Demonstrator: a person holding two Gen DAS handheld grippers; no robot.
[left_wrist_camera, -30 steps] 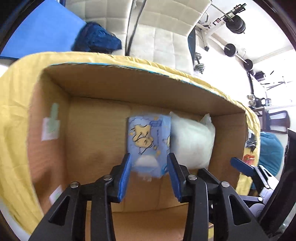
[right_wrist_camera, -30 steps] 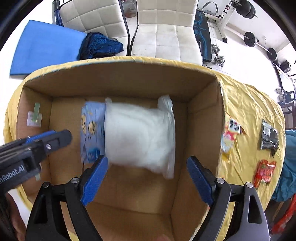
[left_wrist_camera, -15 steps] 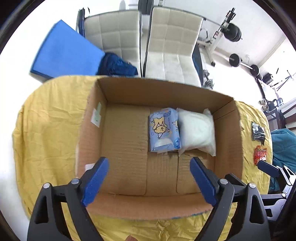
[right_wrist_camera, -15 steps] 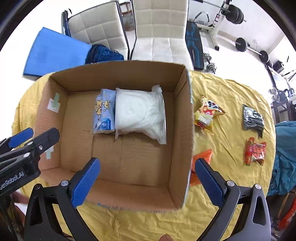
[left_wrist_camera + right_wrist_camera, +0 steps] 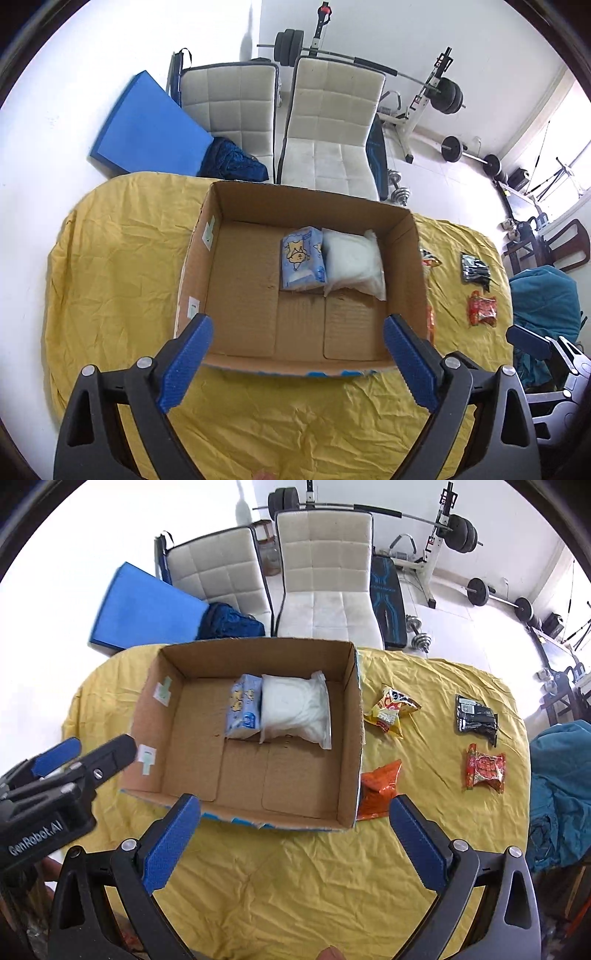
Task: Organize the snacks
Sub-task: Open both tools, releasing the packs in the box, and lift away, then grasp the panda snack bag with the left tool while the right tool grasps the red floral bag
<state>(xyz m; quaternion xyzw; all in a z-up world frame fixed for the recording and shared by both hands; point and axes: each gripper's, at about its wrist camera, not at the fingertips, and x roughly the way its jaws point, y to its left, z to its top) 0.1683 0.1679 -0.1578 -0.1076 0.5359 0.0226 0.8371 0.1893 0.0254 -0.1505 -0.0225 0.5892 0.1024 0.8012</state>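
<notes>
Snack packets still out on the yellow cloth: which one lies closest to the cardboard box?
The orange crinkly packet, tucked against the cardboard box at its near right corner. The yellow packet sits clear of the box; red and black lie farther right.

A brown cardboard box on yellow cloth holds a white bag and blue cartoon-printed pack.

Blue pkt + white bag in box

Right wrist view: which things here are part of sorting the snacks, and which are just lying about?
Job:
box
blue pack and white bag, both in the box
yellow bag
orange bag
black packet
red packet

Lying about:
chairs
blue mat
weights
teal cloth
</notes>
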